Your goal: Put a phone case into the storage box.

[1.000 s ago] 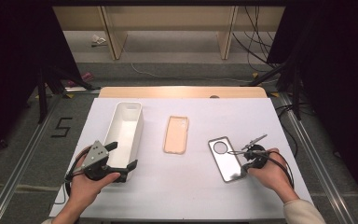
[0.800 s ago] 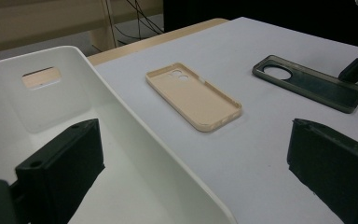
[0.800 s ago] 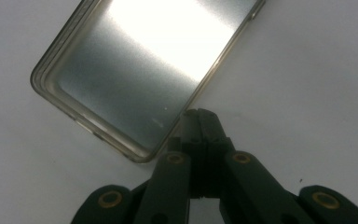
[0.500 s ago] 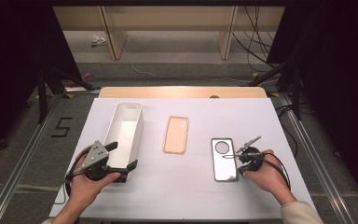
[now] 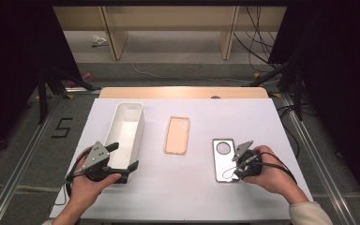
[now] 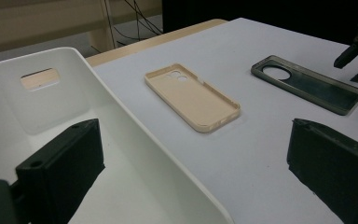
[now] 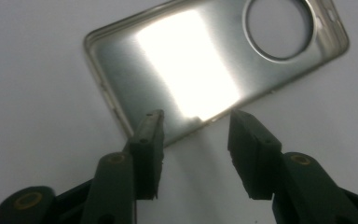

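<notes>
A grey phone case (image 5: 224, 159) with a round camera hole lies flat at the right of the white table. My right gripper (image 5: 234, 165) hovers at its near right edge. Its jaws have just been opening and stand apart, with nothing between the pads (image 7: 151, 135); the shiny case (image 7: 191, 60) lies just beyond the gripper (image 7: 196, 116). A beige phone case (image 5: 176, 135) lies in the middle. My left gripper (image 5: 123, 156) stands wide open at the near end of a white bin (image 5: 126, 126), astride its right wall (image 6: 135, 154) without pressing on it.
The table top (image 5: 262, 117) is a white sheet with a wooden strip along its far edge. Metal rails run along the floor on both sides. A cable trails from each gripper toward the front edge.
My right hand has drawn a little back toward the front edge along the grey case, and its jaws have parted. The left hand, the bin and the beige case have not moved.
</notes>
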The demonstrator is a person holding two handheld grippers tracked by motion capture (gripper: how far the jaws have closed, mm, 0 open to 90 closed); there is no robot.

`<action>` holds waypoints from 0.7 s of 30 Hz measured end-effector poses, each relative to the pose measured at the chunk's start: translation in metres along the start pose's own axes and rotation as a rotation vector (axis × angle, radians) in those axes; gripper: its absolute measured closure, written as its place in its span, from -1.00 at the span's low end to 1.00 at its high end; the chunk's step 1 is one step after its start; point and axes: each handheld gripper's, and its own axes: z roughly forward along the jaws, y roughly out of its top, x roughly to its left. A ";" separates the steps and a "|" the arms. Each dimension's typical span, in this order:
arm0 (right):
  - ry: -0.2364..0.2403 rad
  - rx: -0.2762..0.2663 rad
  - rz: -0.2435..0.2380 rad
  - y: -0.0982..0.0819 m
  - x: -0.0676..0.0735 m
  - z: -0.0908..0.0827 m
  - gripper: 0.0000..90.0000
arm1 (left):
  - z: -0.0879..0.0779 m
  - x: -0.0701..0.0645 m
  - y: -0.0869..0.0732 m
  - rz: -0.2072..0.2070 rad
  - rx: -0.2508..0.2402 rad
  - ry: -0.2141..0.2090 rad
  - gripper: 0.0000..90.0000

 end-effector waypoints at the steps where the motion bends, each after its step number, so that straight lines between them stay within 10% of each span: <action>1: 0.029 0.010 -0.037 0.004 0.005 0.001 0.06 | 0.000 0.000 0.000 -0.001 0.000 0.001 -0.93; 21: 0.035 0.156 -0.256 0.034 0.023 0.017 -0.12 | 0.000 -0.001 0.000 0.001 0.001 -0.001 -0.93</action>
